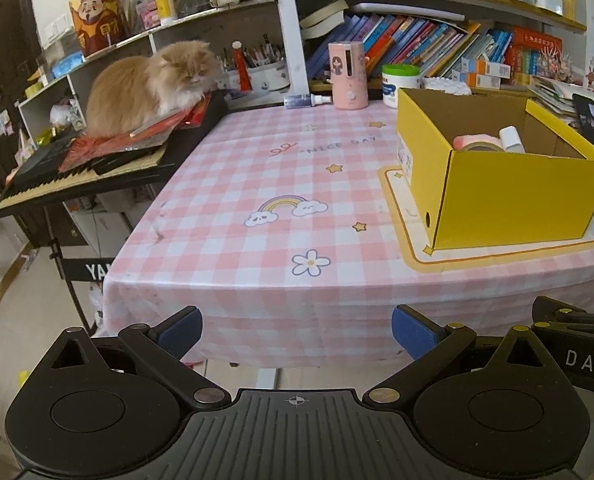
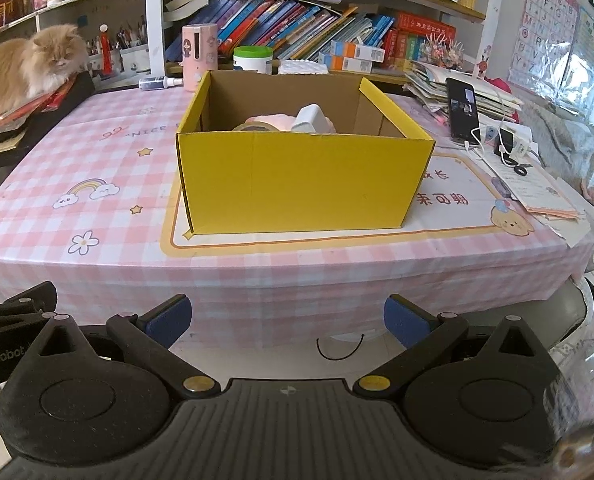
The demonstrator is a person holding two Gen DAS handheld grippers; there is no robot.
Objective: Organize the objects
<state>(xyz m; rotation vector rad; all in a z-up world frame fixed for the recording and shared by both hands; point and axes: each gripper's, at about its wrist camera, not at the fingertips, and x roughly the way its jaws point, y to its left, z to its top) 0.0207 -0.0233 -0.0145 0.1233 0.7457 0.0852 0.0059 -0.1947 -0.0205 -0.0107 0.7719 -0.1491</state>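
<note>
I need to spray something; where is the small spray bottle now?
The spray bottle lies on its side at the table's far edge, just left of the pink dispenser, behind the yellow box.

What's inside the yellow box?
Inside the yellow box you can see a tape roll, something pink and a small white thing. The front wall hides the bottom, so there may be more.
</note>
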